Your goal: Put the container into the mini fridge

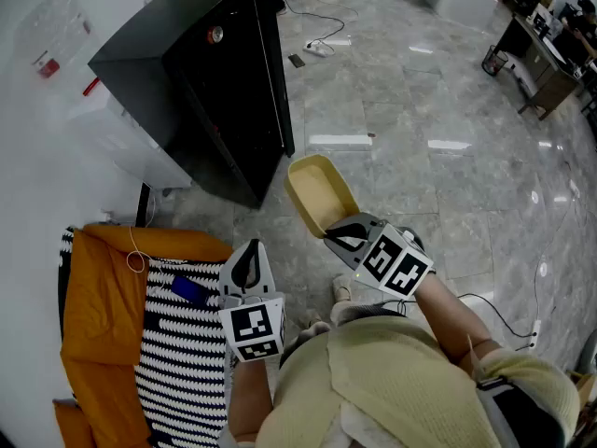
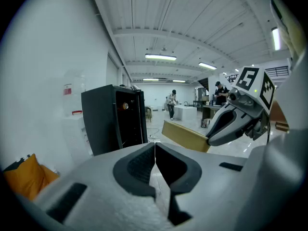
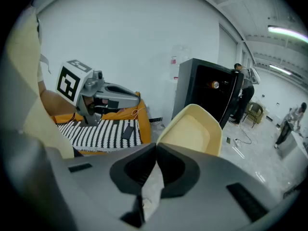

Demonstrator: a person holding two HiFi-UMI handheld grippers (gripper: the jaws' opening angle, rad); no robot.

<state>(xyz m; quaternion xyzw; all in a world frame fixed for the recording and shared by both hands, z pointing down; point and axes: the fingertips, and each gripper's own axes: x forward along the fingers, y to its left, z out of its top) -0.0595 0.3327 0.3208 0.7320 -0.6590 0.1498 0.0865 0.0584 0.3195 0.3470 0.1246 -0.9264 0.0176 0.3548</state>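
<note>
1. Right tool (image 1: 338, 235): clenched on the near rim of the container (image 1: 317, 194). The left gripper view shows the jaw tips pinching one edge of it.
2. Container: a shallow, pale yellow tray, empty as far as I can see. It is held in the air over the floor (image 1: 420, 185), tilted so the open face turns up and toward the person. It touches nothing but the tool.
3. Left tool (image 1: 248, 255): jaws closed together with nothing between them. It is held low in front of the body, beside the striped blanket (image 1: 173, 353) that lies over an orange cushion (image 1: 93, 287).
4. Mini fridge (image 1: 201, 73): a black cabinet standing against the white wall, ahead and to the left of the container and well apart from it. Its glossy front (with a small round dial near the top) appears shut — I see no gap along the door edge from here.
5. Progress, as a judgement: the pick-up is done and the carry is under way.
6. Left to do: close the distance to the fridge, get the door open — the free left tool looks the likely one for that — then set the container on a shelf inside and let go.
</note>
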